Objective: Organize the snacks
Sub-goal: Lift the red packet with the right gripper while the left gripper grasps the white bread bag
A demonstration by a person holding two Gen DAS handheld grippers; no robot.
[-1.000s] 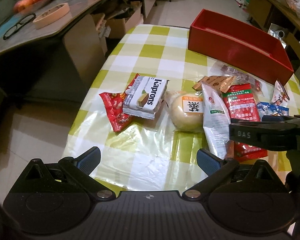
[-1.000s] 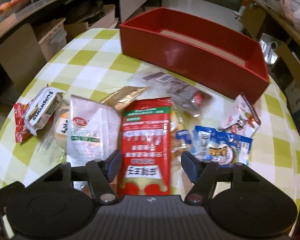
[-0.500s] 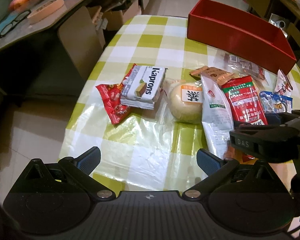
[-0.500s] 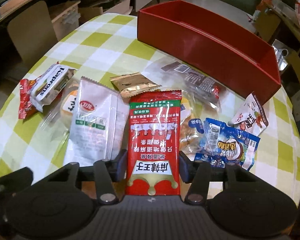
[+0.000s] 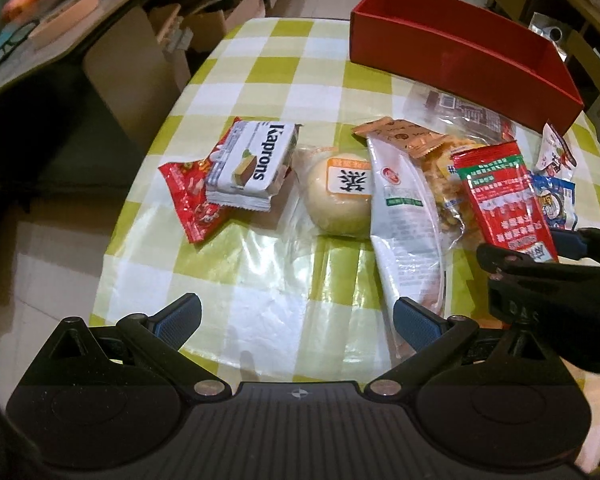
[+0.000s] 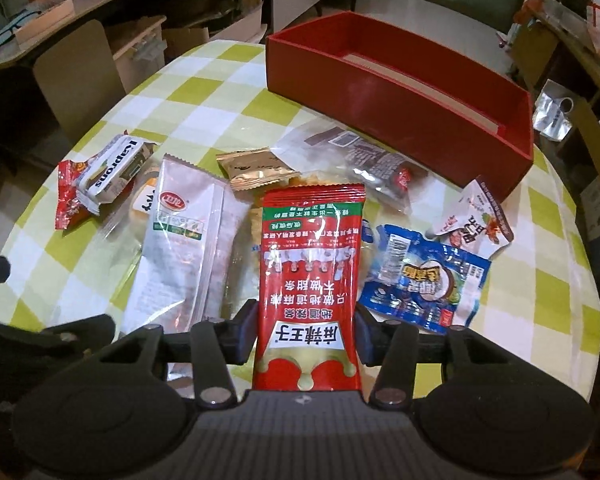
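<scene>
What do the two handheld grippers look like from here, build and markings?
Both are black plastic. The left gripper has angled fingers with blue ribbed pads, silver pivot screws and a grooved base. The right gripper is built alike; the left camera shows raised "DAS" lettering on its side.

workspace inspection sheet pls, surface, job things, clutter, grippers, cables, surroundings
surface: round table under a green and white check cloth with a clear cover.
job's things: red box at the far side, no snacks seen in it; red packet, white packet, Kaprons wafers, round bun, blue packet and other packets lie loose in front of it.
clutter: nothing seen beyond the snacks.
grippers: right gripper has just been closing, fingers against both edges of the red packet; left gripper open over bare cloth, nothing between its fingers.
cables: nothing seen.
surroundings: desk with glasses at left, cardboard boxes on the floor.
</scene>
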